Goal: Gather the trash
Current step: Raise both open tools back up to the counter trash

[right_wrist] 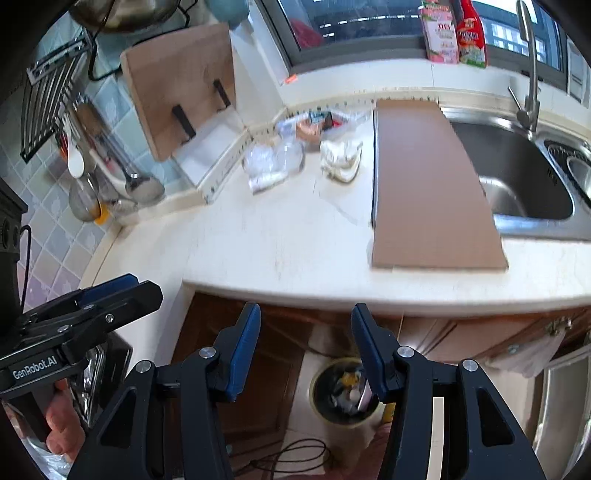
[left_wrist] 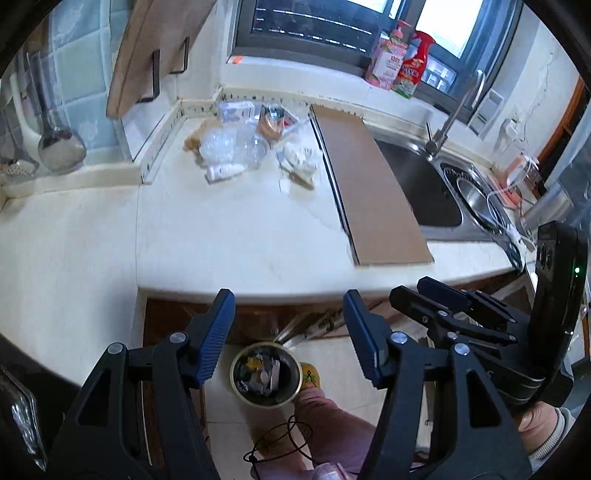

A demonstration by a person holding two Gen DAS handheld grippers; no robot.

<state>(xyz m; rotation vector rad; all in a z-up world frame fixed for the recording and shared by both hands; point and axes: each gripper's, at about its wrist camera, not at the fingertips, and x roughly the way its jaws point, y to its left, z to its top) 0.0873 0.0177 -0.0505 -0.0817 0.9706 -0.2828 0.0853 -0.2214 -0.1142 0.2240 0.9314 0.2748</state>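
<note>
though blur hides what the trash pile (left_wrist: 255, 144) holds, both the left gripper (left_wrist: 290, 332) and right gripper (right_wrist: 306, 347) gape empty.

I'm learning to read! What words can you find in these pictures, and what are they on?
"GenRobot.AI": white letters on the side of the left gripper, seen from the right wrist.
Pink bottle and red spray bottle on the window sill: labels too blurred to read.
Packets in the trash pile: print too blurred.
</note>
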